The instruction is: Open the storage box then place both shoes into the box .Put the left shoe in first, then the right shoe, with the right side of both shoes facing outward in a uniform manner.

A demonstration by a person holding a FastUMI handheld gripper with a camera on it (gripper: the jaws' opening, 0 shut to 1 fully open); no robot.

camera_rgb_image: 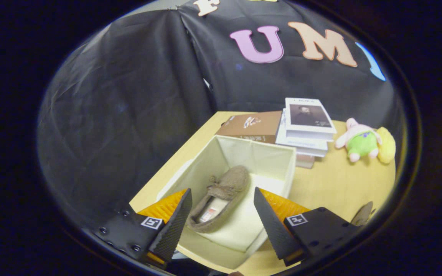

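Observation:
An open cream storage box (278,168) stands on the wooden table (332,188). One brown moccasin shoe (221,199) lies inside it on the box floor, toe pointing away from me, close to the box's left wall. My gripper (223,203) hovers above the near end of the box, open, its two fingers spread to either side of the shoe's heel without touching it. A sliver of a second brown shoe (363,214) peeks out on the table beyond the right finger.
A stack of books (301,130) and a brown book (253,125) lie just behind the box. A pink and green plush toy (361,140) with a yellow one (386,145) rests to the right of the books. Bare tabletop lies right of the box.

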